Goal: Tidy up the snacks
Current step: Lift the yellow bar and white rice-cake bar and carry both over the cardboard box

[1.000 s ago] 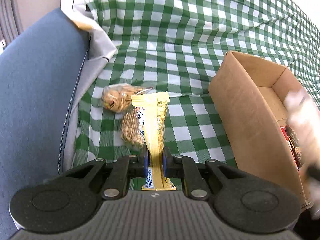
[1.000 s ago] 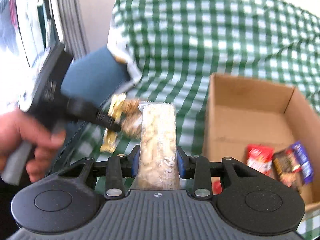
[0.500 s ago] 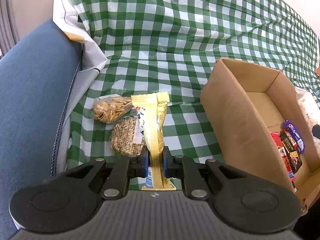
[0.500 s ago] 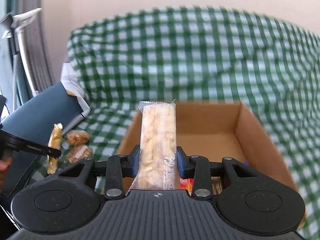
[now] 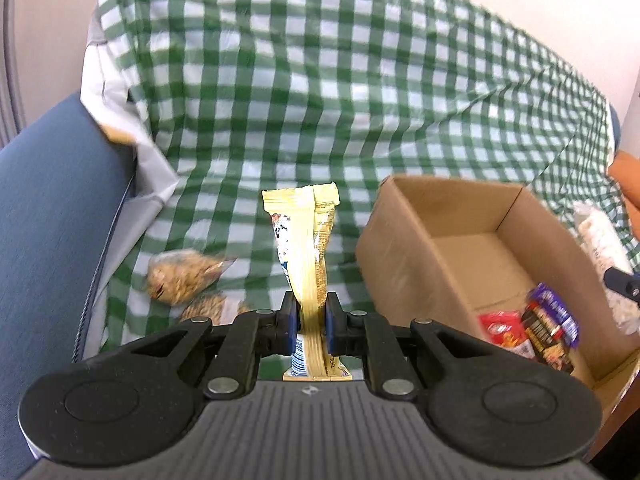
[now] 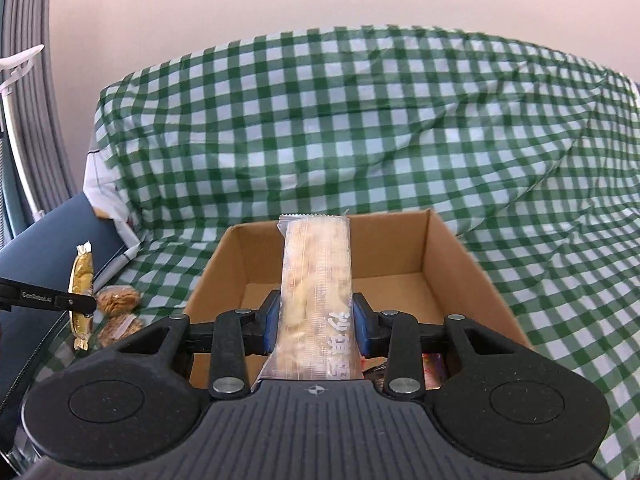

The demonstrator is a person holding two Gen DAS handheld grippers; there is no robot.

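Note:
My left gripper [image 5: 311, 322] is shut on a yellow snack packet [image 5: 306, 240] and holds it upright above the green checked cloth, left of the cardboard box [image 5: 404, 256]. My right gripper [image 6: 316, 330] is shut on a long clear packet of pale biscuits [image 6: 316, 280] and holds it over the near side of the box [image 6: 456, 256]. Red, brown and purple wrapped snacks [image 5: 532, 328] lie in the box's near corner. Two clear bags of brown snacks [image 5: 184, 276] lie on the cloth to the left; they also show in the right wrist view [image 6: 118, 300].
A blue cushion [image 5: 48, 216] borders the cloth on the left. The green checked cloth [image 6: 360, 128] rises at the back against a pale wall. The right gripper's clear packet [image 5: 600, 240] shows past the box's right wall. An orange thing [image 5: 626, 172] sits at the far right.
Both grippers have risen and tilted up. The left one carried the yellow packet towards the box. The right one moved with its packet over the box.

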